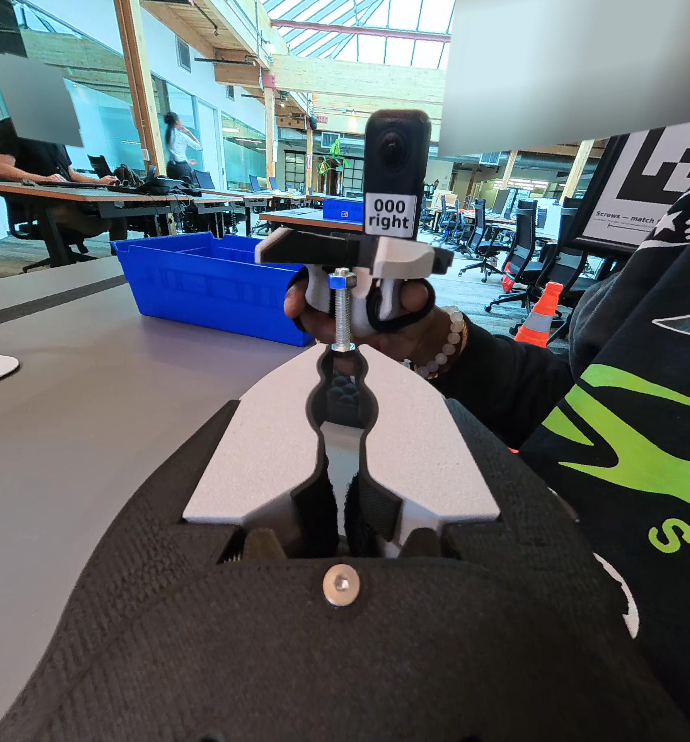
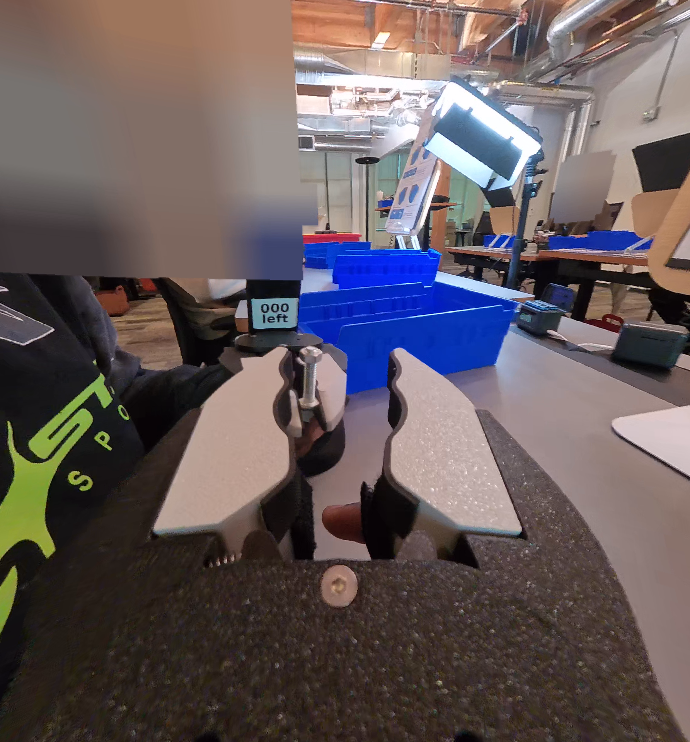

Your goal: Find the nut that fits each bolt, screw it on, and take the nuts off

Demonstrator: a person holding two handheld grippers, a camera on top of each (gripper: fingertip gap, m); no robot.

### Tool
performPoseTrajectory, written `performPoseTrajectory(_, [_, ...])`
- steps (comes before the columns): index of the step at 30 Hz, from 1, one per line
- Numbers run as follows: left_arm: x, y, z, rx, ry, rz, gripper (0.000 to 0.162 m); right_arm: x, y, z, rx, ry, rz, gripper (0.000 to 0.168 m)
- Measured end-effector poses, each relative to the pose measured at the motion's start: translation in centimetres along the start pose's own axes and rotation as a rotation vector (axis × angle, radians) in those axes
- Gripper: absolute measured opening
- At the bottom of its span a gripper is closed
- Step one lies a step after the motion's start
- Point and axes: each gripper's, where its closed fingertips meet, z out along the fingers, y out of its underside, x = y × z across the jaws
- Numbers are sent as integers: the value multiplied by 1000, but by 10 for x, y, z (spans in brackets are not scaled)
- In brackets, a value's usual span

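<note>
A silver bolt (image 1: 342, 311) stands upright, its hex head at the top with a blue patch on one side. A silver nut (image 1: 343, 346) sits low on its thread. My left gripper (image 1: 342, 355) is shut on the bolt's lower end, just under the nut. The right wrist view shows the same bolt (image 2: 308, 379) and nut (image 2: 307, 402) held in the left gripper's white fingers (image 2: 333, 385). My right gripper (image 2: 337, 373) is open and empty, its left finger close to the bolt. In the left wrist view the right gripper (image 1: 343, 257) faces me just above the bolt head.
A blue divided bin (image 1: 214, 281) stands on the grey table (image 1: 94, 401) behind the grippers; it also shows in the right wrist view (image 2: 415, 345). A white pad (image 2: 672, 441) lies at the table's side. The person's dark green-printed shirt (image 1: 616, 461) is close by. Small grey boxes (image 2: 648, 343) sit farther back. One gripper's finger ends stand about 4 cm off the other's.
</note>
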Motion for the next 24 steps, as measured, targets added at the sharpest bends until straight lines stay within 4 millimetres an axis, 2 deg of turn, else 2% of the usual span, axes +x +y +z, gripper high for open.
performPoseTrajectory(6, [1,1,1,-9,1,7,10,-10,8,31,-48,-65,-11,48])
performPoseTrajectory(10, [2,2,2,-14,4,13,10,-8,12,42,-71,-63,-17,48])
performPoseTrajectory(24, [1,1,1,-5,4,8,10,3,5,13,-39,3,-24,48])
